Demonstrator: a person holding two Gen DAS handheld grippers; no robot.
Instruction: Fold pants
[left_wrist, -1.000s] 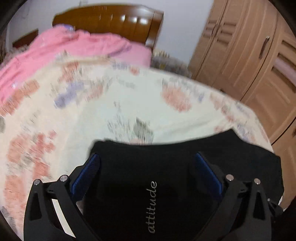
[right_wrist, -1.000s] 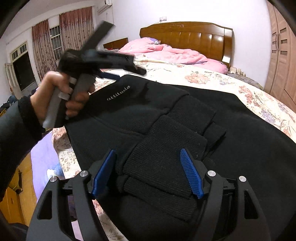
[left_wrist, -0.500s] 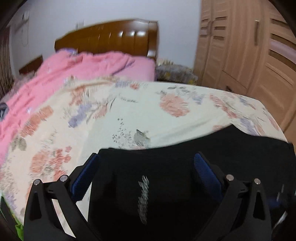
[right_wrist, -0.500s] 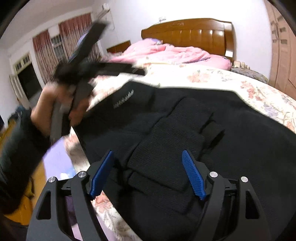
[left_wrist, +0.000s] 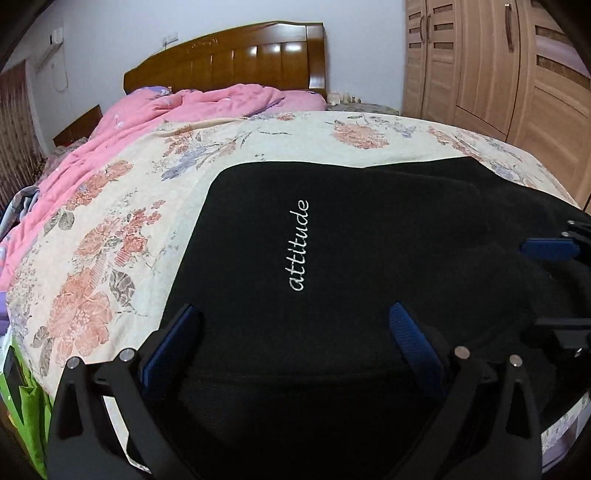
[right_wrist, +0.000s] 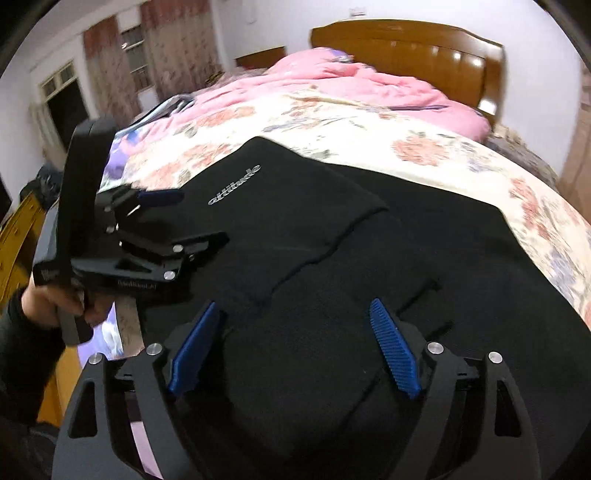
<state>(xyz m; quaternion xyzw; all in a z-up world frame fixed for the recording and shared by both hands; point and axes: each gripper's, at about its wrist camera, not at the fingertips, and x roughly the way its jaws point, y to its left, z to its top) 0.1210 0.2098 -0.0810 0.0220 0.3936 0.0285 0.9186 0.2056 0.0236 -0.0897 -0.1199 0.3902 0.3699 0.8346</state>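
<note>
pants (left_wrist: 369, 236): folded on bed (left_wrist: 110, 240) | left gripper (left_wrist: 291, 332): jaws spread, empty | right gripper (right_wrist: 291, 332): jaws spread, seemingly empty

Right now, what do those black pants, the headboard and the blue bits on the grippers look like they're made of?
The black pants look like soft matte knit, perhaps fleece; ribbed cuffs show in the right view, with pale "attitude" lettering. The headboard looks like varnished brown wood, with glossy highlights on its panels. The blue pads on the right gripper look like ridged rubber or plastic; which one, I can't tell.
</note>
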